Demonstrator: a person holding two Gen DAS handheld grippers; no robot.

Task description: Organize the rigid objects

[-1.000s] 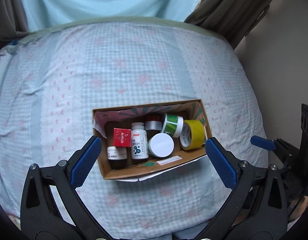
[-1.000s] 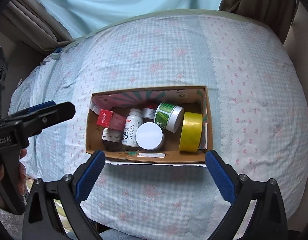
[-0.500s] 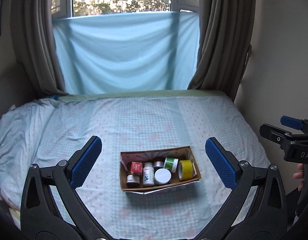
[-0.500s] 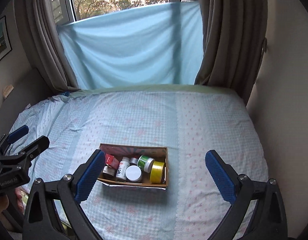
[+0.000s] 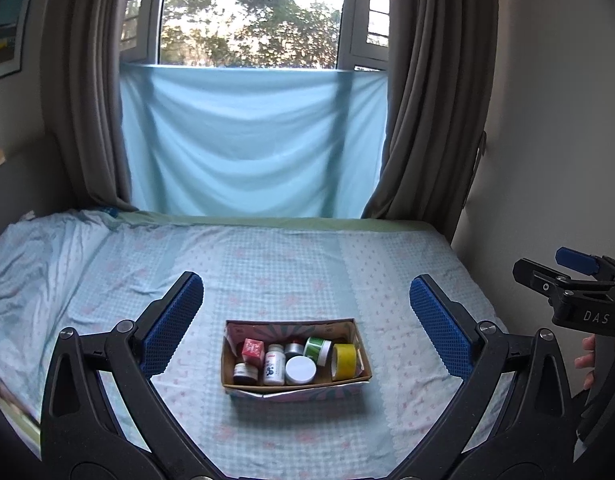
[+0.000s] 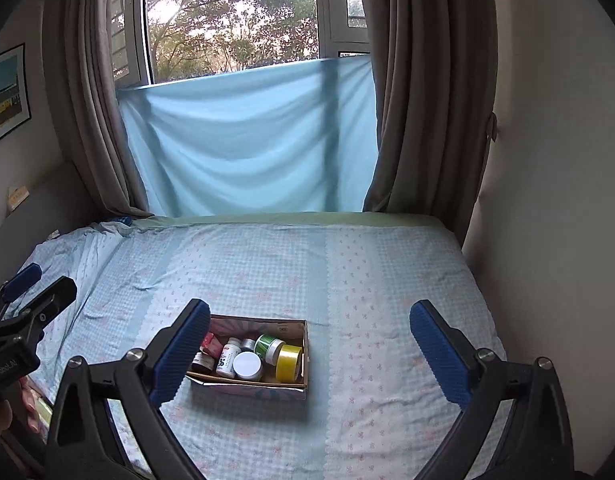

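Note:
A cardboard box [image 5: 357,346] sits on the bed [image 5: 291,272]; it also shows in the right wrist view [image 6: 305,360]. Inside lie a yellow tape roll [image 5: 344,356], a green jar [image 5: 317,348], a white-lidded jar [image 5: 300,369], a white pill bottle [image 5: 274,364], a red carton [image 5: 253,350] and a dark jar [image 5: 243,372]. My left gripper [image 5: 305,328] is open and empty, held back well above the box. My right gripper [image 6: 309,354] is open and empty, likewise held back from the box.
The bed fills the space between the right wall [image 5: 547,160] and a grey headboard [image 6: 47,208] at left. A window with brown curtains [image 5: 427,100] and a blue sheet [image 5: 251,144] lies beyond. The right gripper shows in the left wrist view [image 5: 579,284].
Both grippers have pulled far back and up from the box, which now looks small. The window and curtains have come into view. Both stay open.

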